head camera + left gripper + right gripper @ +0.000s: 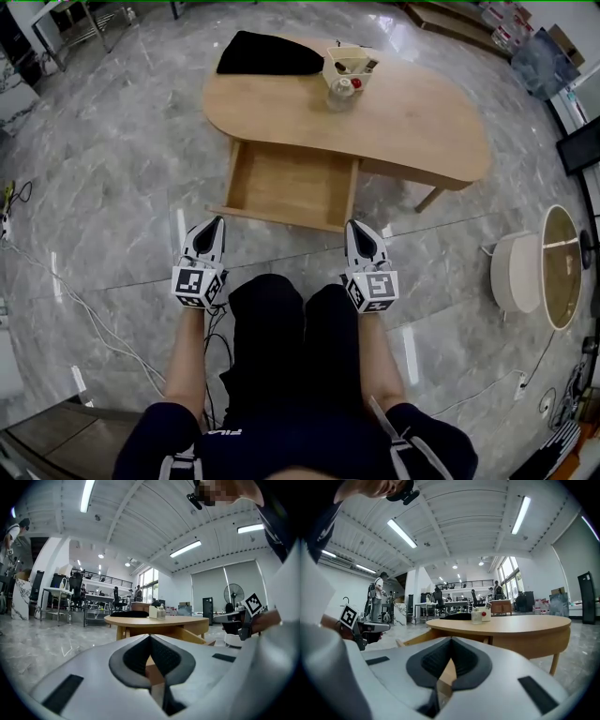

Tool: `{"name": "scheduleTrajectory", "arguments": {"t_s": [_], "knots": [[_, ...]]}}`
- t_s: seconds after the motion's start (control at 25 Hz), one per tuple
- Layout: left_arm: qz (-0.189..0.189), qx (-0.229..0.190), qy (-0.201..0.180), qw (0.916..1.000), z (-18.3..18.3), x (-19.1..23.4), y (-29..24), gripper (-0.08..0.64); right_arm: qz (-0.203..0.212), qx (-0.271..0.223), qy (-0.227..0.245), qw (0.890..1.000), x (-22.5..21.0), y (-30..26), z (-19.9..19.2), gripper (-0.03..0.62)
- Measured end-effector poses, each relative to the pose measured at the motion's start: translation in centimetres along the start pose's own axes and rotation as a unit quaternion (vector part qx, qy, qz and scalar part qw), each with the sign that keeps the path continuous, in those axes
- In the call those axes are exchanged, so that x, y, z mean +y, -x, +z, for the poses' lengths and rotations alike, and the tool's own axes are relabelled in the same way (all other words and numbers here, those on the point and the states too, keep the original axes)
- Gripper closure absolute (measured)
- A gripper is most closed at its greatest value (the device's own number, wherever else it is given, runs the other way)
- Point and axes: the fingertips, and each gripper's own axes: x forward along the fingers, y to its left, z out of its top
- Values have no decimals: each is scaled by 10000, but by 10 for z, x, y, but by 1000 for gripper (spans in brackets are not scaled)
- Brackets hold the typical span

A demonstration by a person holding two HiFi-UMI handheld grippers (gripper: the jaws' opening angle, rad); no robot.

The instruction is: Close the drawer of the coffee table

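Head view: drawer (291, 183) pulled out of coffee table (412, 117) toward the person, open. Left gripper (212, 225) and right gripper (356, 228) low on that same near side of the table, by the drawer front's two corners; jaws together, gripping nothing.

The head view looks steeply down from above the person's knees (298, 314) onto the coffee table (412, 122) and its open drawer (291, 183). Both gripper views sit low, close before the drawer's front edge, facing roughly level toward the table; all three share its top.
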Motion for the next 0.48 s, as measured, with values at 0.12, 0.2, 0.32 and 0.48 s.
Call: {"name": "scheduleTrajectory", "arguments": {"t_s": [0.12,0.2,0.32,0.48], "knots": [[-10,46,-10,10000,-25,-2,1,535,-72,-9,-30,10000,4,1,-21,566],[7,107,16,9999,-40,-1,2,535,-136,19,-78,9999,7,3,-37,566],[2,175,-51,9998,-56,-1,1,535,-294,82,-210,9993,9,5,-63,566],[-69,92,-85,9999,-63,1,-7,535,-491,159,-369,9980,4,3,-91,566]]}}
